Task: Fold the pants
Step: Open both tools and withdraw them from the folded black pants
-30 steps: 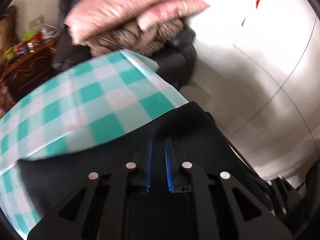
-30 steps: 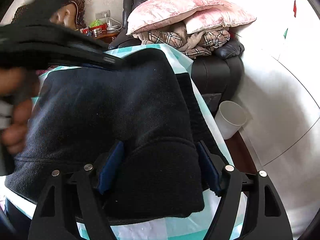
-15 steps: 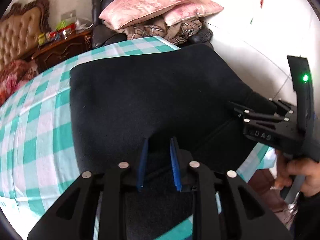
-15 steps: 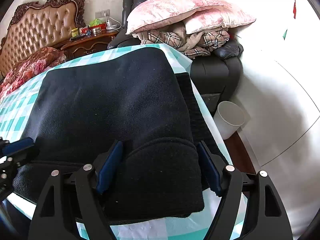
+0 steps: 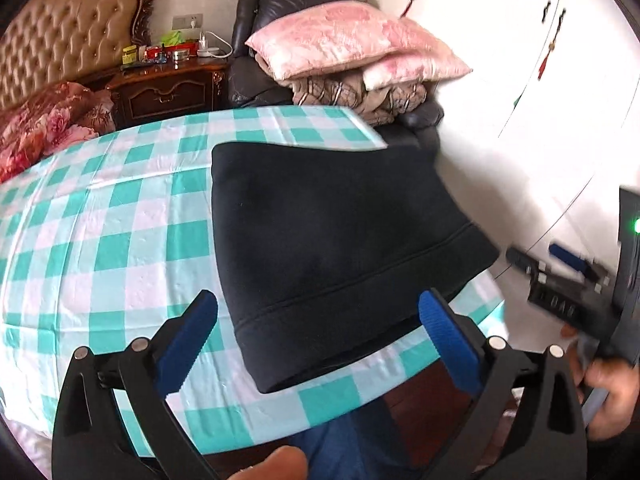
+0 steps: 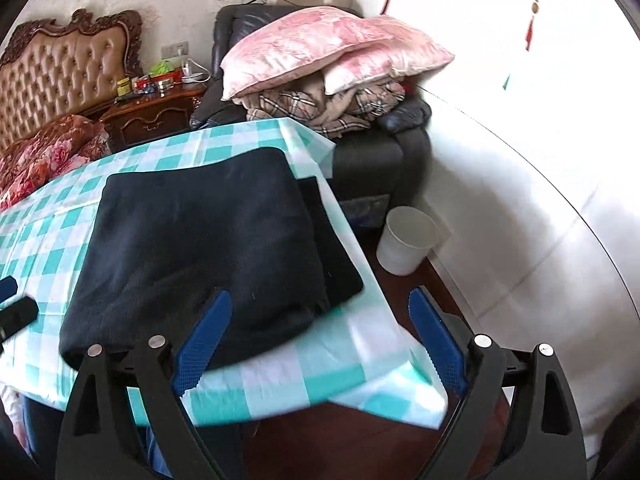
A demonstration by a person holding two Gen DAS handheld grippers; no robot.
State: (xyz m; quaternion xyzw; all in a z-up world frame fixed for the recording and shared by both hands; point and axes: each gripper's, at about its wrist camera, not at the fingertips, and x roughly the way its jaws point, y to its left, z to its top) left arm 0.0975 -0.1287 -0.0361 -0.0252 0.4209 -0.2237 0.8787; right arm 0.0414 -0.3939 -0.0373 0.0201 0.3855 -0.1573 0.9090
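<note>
The black pants (image 5: 328,240) lie folded in a thick rectangle on the teal-and-white checked tablecloth (image 5: 120,240), near the table's right edge. My left gripper (image 5: 318,300) hovers over their near edge, its jaws opening wide, blue pads clear of the fabric. In the right wrist view the pants (image 6: 208,240) sit ahead and to the left. My right gripper (image 6: 319,297) is drawn back above the table's corner, its jaws opening with nothing between them. Each gripper shows in the other's view: the right gripper (image 5: 536,254) at the far right, the left gripper (image 6: 14,296) at the left edge.
A white bin (image 6: 404,240) stands on the floor beside the table. Behind it a black armchair (image 6: 380,152) carries pink pillows (image 6: 320,48) and plaid blankets. A wooden nightstand (image 6: 152,116) and a tufted headboard (image 6: 60,76) are at the back left. A person's hand (image 5: 608,392) grips the right tool.
My left gripper let go of the pants, spread wide and pulled back. My right gripper came off the folded end, lifted and backed away. The pants now lie flat by themselves.
</note>
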